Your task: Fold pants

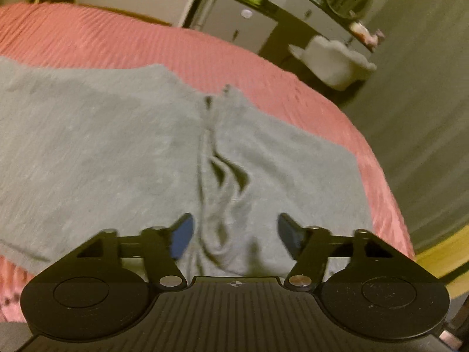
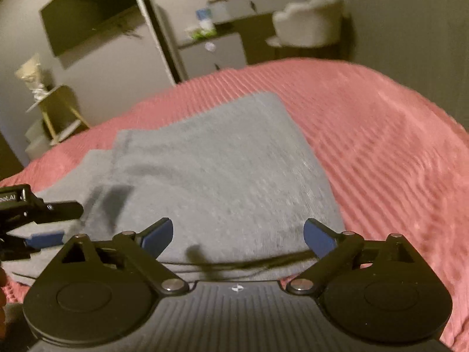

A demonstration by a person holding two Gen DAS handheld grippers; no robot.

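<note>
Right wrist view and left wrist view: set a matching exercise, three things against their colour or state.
Things:
1. pants
2. bedspread
3. left gripper

Colour or state:
A. pink, ribbed
B. open, above bunched cloth
C. grey, lying on the bed

Pairs: 1-C, 2-A, 3-B.

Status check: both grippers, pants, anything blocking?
Left gripper open, empty, over bunched middle. Right gripper open, empty. Gray pants lying partly folded on pink bedspread. Nothing in the way.
</note>
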